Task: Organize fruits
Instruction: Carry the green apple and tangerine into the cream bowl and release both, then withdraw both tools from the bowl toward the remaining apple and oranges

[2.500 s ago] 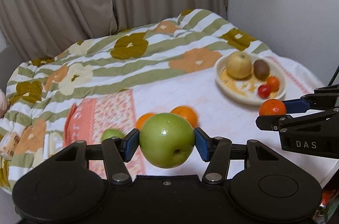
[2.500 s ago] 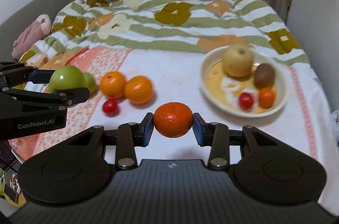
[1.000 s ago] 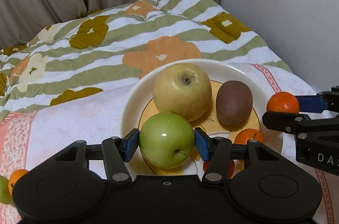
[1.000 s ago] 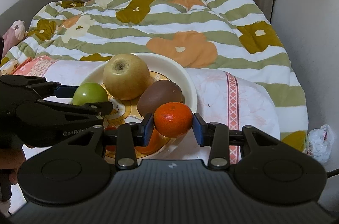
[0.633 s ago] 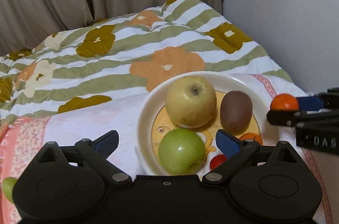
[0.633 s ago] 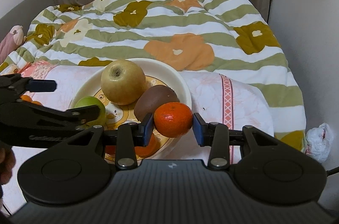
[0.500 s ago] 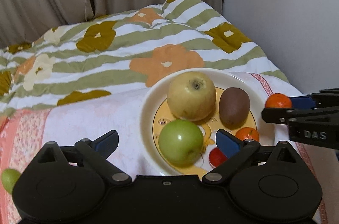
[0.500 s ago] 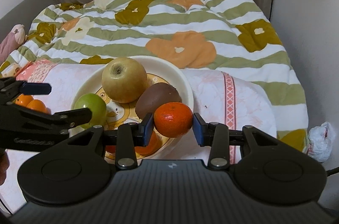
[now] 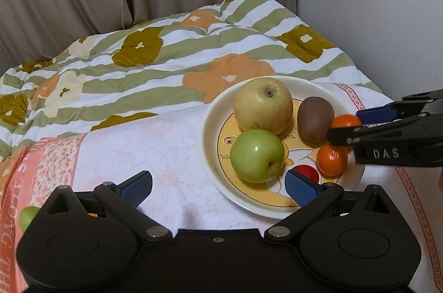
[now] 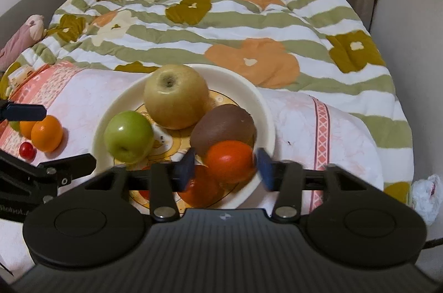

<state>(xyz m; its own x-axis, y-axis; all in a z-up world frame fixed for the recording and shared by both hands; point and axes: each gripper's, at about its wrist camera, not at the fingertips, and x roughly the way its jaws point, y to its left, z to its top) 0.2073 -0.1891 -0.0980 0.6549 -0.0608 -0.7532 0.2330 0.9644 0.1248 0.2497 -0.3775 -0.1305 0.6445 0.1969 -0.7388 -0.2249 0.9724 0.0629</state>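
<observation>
Resting on a cream plate [image 10: 265,110]: one yellow apple [image 10: 175,96], one green apple [image 10: 128,136], one kiwi [image 10: 223,126], a small orange [image 9: 331,159], a red cherry tomato [image 9: 304,171]. Left gripper [image 9: 218,183]: jaws spread wide, empty, just short of the green apple. Right gripper [image 10: 225,168]: blue pads blurred, standing slightly off a tangerine [image 10: 229,161] low over the plate's near edge; grip or release cannot be told. Off the plate, on the pink cloth [image 10: 299,121]: two oranges [image 10: 46,133], one cherry tomato [image 10: 27,150].

right tongs [image 10: 225,168] pads blurred | lower tangerine [image 10: 200,186] half hidden | red fruit [image 9: 304,171] part hidden
</observation>
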